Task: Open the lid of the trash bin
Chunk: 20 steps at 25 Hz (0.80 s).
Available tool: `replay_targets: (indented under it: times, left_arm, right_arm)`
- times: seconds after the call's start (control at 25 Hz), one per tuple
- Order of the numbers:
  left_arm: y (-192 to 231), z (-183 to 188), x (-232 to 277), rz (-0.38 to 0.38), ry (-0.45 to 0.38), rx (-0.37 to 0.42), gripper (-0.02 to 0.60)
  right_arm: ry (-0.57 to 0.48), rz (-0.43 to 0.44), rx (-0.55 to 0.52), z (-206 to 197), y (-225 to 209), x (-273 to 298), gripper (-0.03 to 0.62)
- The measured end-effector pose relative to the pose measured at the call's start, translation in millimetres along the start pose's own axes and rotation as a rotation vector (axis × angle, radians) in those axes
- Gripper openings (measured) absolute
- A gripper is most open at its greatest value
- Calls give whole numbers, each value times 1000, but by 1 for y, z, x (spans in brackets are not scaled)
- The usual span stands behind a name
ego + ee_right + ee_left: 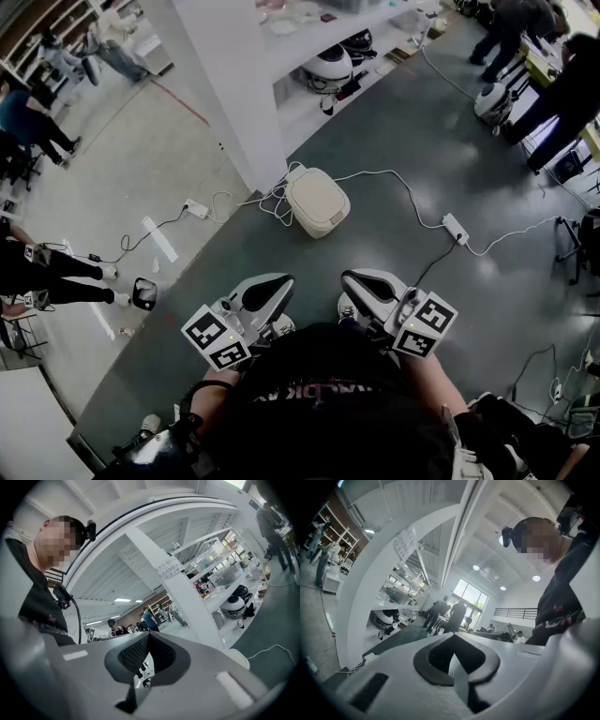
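Both grippers closed and empty — bin untouched

The left gripper [274, 283] and right gripper [356, 277] are sitting side by side, pointing level, each with jaws pressing together on nothing. The cream trash bin [317, 201] is sitting on the grey floor [422, 131] out ahead of them, well apart, lid down — white cables [380, 172] are trailing beside it.

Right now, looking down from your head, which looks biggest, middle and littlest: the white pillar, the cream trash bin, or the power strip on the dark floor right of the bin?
1. white pillar: clearly largest.
2. trash bin: middle.
3. power strip: smallest.
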<state>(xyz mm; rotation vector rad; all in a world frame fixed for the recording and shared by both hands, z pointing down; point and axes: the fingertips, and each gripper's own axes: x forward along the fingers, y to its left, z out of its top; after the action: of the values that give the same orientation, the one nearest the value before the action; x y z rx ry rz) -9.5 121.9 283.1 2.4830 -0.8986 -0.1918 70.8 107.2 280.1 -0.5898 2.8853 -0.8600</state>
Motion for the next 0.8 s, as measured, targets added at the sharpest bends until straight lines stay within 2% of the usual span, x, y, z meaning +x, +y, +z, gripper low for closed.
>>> replay_targets:
  times: [0.8]
  left_arm:
    - [5, 5, -6, -12, -20, -5, 0]
  right_arm:
    - [3, 42, -46, 4, 10, 12, 2]
